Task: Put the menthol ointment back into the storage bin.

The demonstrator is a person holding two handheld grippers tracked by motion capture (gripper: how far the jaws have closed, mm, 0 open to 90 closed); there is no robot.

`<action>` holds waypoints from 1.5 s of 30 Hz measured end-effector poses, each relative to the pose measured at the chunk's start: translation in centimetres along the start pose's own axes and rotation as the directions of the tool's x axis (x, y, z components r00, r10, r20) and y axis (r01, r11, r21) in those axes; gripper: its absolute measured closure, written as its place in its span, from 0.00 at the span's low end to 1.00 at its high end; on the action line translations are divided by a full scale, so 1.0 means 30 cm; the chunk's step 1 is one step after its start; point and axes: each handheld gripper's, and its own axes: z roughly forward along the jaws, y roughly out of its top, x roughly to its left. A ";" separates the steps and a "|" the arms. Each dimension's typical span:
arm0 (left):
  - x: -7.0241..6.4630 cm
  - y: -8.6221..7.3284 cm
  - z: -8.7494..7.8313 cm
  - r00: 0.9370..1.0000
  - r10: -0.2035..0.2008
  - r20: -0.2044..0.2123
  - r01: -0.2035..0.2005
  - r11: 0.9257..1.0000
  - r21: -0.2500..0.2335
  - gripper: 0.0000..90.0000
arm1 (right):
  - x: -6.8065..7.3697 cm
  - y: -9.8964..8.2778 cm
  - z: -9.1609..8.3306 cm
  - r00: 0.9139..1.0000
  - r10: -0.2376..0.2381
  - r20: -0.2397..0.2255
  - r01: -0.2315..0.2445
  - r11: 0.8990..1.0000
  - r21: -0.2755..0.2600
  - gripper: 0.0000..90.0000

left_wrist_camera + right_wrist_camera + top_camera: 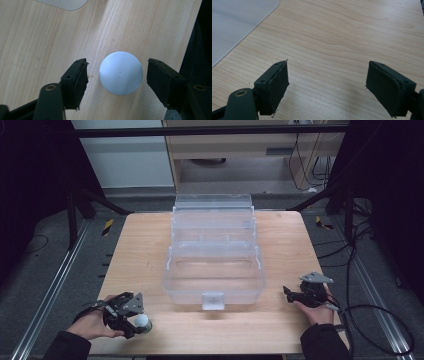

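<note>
Wooden counter (150, 245), near edge: white ball (121, 73) is bracketed, ungripped, by open left gripper (117, 72); open, empty right gripper (327, 85) idle; clear box (215, 251) unfilled.

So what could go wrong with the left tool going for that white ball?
The ball is round and sits near the table front edge; the left tool straddles it with gaps on both sides, so an uneven squeeze might roll it off. It also has to clear the clear box front wall.
</note>
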 end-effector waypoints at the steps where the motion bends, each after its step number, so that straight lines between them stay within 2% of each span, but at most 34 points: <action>1: 0.003 0.002 0.003 1.000 0.003 0.002 -0.003 1.000 0.007 0.38 | 0.001 0.000 0.000 1.000 0.003 -0.002 -0.003 1.000 0.000 0.21; 5: 0.013 0.003 0.011 1.000 0.005 0.011 -0.006 1.000 0.023 0.43 | 0.000 -0.001 0.003 1.000 -0.005 -0.003 0.005 1.000 0.002 0.21; 8: 0.018 0.008 0.016 0.999 -0.001 0.041 0.000 1.000 0.026 0.48 | 0.000 0.000 0.001 1.000 0.001 -0.008 -0.001 1.000 0.004 0.22; 12: 0.019 0.017 0.018 0.998 -0.001 0.056 -0.001 0.999 0.043 0.55 | 0.000 0.000 0.001 1.000 0.003 -0.012 -0.003 1.000 0.006 0.22; 18: 0.023 0.035 0.018 0.998 0.005 0.064 -0.010 0.997 0.081 0.55 | 0.000 0.000 0.000 1.000 0.003 -0.015 -0.003 1.000 0.003 0.23; 22: 0.022 0.042 0.013 0.998 0.014 0.059 -0.019 0.997 0.078 0.56 | -0.001 -0.001 0.003 1.000 -0.003 -0.016 0.003 1.000 0.006 0.23; 31: 0.039 0.089 -0.071 0.999 0.033 0.026 -0.034 0.998 0.054 0.56 | -0.004 -0.001 0.000 1.000 -0.006 -0.020 0.006 1.000 0.007 0.23; 32: 0.047 0.107 -0.096 0.999 0.037 0.018 -0.038 0.998 0.046 0.56 | -0.004 -0.001 0.000 1.000 -0.004 -0.019 0.004 1.000 0.005 0.23; 33: 0.047 0.107 -0.096 0.999 0.037 0.018 -0.038 0.998 0.046 0.56 | -0.004 -0.001 0.000 1.000 -0.004 -0.019 0.004 1.000 0.005 0.23; 41: 0.090 0.173 -0.196 0.999 0.042 -0.020 -0.041 0.999 0.011 0.56 | -0.006 -0.001 0.001 1.000 -0.006 -0.023 0.006 1.000 0.004 0.23; 45: 0.108 0.191 -0.221 0.999 0.043 -0.024 -0.043 0.999 0.007 0.56 | -0.003 -0.003 0.004 1.000 -0.002 -0.023 0.003 1.000 0.011 0.23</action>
